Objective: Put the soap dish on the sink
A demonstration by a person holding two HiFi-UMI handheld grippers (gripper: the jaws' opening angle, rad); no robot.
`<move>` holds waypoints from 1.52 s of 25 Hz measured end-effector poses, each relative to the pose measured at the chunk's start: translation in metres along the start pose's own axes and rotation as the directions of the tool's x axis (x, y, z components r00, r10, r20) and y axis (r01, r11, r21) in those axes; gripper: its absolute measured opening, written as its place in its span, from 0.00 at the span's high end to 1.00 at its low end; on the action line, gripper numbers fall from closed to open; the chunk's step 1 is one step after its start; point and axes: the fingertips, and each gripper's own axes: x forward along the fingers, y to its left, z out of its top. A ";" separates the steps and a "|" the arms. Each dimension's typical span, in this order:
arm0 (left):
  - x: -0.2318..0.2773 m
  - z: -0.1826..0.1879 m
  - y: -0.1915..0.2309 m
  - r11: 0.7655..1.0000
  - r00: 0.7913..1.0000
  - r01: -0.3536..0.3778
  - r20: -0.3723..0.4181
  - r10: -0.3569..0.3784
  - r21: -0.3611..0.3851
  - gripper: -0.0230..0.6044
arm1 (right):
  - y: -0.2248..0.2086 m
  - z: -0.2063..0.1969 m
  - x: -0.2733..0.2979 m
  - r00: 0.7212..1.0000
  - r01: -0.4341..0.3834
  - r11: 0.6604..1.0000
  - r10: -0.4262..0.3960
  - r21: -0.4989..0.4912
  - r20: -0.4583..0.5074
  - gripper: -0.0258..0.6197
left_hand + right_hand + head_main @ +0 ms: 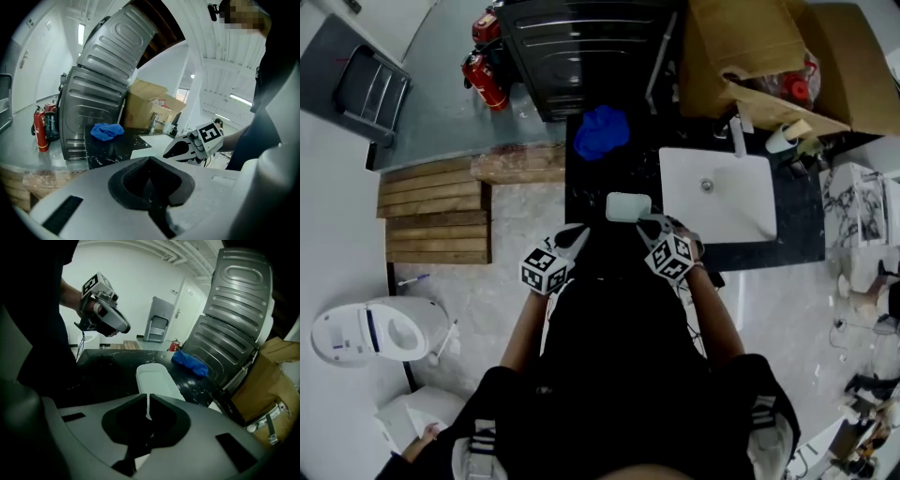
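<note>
Two grippers are held out in front of the person, over the near edge of a black marbled worktop [591,183]. The right gripper [649,223] has its jaws closed almost together on the thin near rim of the white soap dish [628,206]. In its own view, a sliver of white edge runs between the dark pads and the oblong tray stretches away ahead of them. From the head view, the soap dish sits over the dark worktop just to the left of the white sink [741,216], close to the basin's edge but not in it. Whether its underside touches the stone cannot be told. The left gripper [575,236] is level with the right one and a little apart from the dish. Its jaws are pressed together with nothing between them. A crumpled blue cloth [602,131] lies farther back on the worktop, well apart from the dish, in front of a dark ribbed metal appliance [581,47]. A tap [737,136] stands at the far rim of the sink, with an open cardboard box [741,47] behind it. Two red fire extinguishers [485,80] stand left of the appliance. Nearer on the floor are wooden slats [436,220] and a white toilet [384,330].
</note>
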 end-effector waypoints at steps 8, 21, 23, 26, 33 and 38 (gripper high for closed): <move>0.009 0.003 -0.009 1.000 0.999 0.028 -0.023 -0.028 0.012 0.96 | -0.010 -0.002 -0.021 0.994 0.050 0.988 -0.064 0.148 0.090 0.97; 0.017 -0.001 -0.022 0.998 0.998 0.054 -0.046 -0.053 0.027 0.96 | -0.002 -0.017 -0.038 0.991 0.056 0.957 -0.088 0.285 0.103 0.97; 0.018 0.000 -0.024 0.998 0.997 0.059 -0.049 -0.058 0.024 0.96 | -0.001 -0.020 -0.039 0.990 0.057 0.954 -0.091 0.294 0.104 0.97; 0.020 0.001 -0.026 0.997 0.997 0.066 -0.052 -0.064 0.029 0.96 | -0.001 -0.022 -0.040 0.990 0.061 0.953 -0.095 0.298 0.100 0.97; 0.026 0.002 -0.031 0.996 0.995 0.079 -0.057 -0.077 0.037 0.96 | 0.000 -0.027 -0.044 0.991 0.067 0.953 -0.098 0.296 0.091 0.97; 0.029 0.002 -0.033 0.996 0.995 0.085 -0.059 -0.082 0.040 0.96 | 0.001 -0.032 -0.044 0.991 0.069 0.951 -0.100 0.302 0.085 0.97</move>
